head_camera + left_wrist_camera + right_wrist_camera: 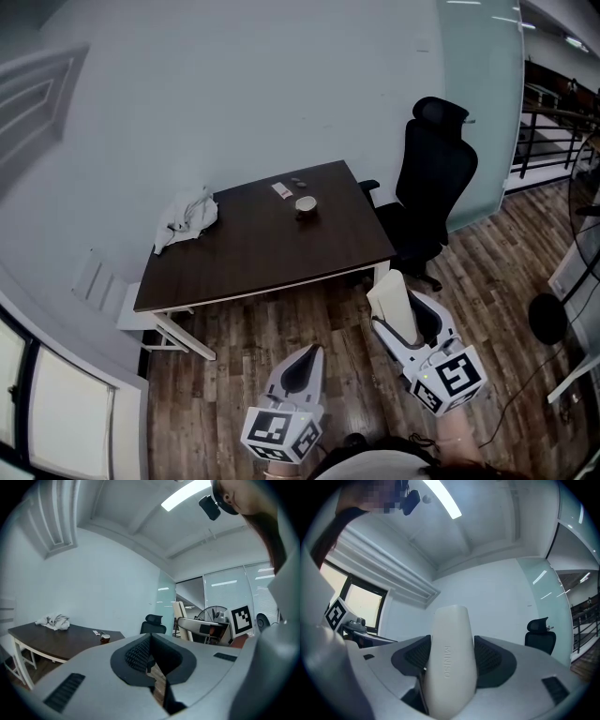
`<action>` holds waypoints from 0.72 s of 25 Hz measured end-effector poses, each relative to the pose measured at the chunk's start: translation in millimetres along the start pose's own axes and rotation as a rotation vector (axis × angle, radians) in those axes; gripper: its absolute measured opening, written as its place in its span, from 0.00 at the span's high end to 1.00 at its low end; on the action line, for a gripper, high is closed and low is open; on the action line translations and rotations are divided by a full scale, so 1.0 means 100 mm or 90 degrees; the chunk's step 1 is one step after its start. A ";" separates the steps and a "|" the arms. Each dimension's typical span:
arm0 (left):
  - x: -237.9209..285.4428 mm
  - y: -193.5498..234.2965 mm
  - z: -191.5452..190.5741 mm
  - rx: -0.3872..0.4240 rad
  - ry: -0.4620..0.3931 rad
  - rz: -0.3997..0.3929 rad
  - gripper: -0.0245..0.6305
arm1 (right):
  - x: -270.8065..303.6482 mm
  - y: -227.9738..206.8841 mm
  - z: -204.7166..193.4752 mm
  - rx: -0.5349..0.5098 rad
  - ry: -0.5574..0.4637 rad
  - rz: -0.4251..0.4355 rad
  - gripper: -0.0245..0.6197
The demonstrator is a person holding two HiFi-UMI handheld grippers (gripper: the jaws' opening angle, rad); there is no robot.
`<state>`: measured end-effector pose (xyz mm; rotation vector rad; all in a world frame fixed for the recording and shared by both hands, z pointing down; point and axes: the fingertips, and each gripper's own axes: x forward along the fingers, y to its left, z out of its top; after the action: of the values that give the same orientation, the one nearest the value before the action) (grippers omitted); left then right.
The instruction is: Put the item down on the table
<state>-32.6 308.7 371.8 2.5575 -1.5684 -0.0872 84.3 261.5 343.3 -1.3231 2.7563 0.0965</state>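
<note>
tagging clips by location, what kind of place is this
Most likely an office or small meeting room: a dark table stands by a plain wall, a black high-backed office chair sits at its end, and a frosted glass partition runs behind the chair.

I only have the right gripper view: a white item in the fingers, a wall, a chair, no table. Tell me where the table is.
Observer: The dark table is ahead and mostly to the left of the right gripper, which holds the white item over the wood floor, short of the table's near edge.
Operator: List what's on it.
Observer: A crumpled cloth at the far left corner and a small cup near the far edge. The near half is bare.
Operator: Report the left gripper.
Observer: The left gripper is beside the right one, fingers together, holding nothing.
</note>
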 end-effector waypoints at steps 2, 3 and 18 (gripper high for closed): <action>0.04 0.06 0.03 -0.004 0.000 0.001 0.93 | 0.08 -0.01 -0.01 -0.001 0.000 -0.003 0.50; 0.06 0.10 0.03 -0.005 0.000 0.002 0.93 | 0.12 -0.02 -0.02 -0.001 0.001 -0.004 0.50; 0.57 0.43 -0.01 -0.017 0.005 -0.004 0.93 | 0.61 -0.28 -0.11 0.003 0.006 -0.002 0.50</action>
<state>-44.5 238.7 380.4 2.5393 -1.5463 -0.0972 67.2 195.7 347.9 -1.3313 2.7603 0.0832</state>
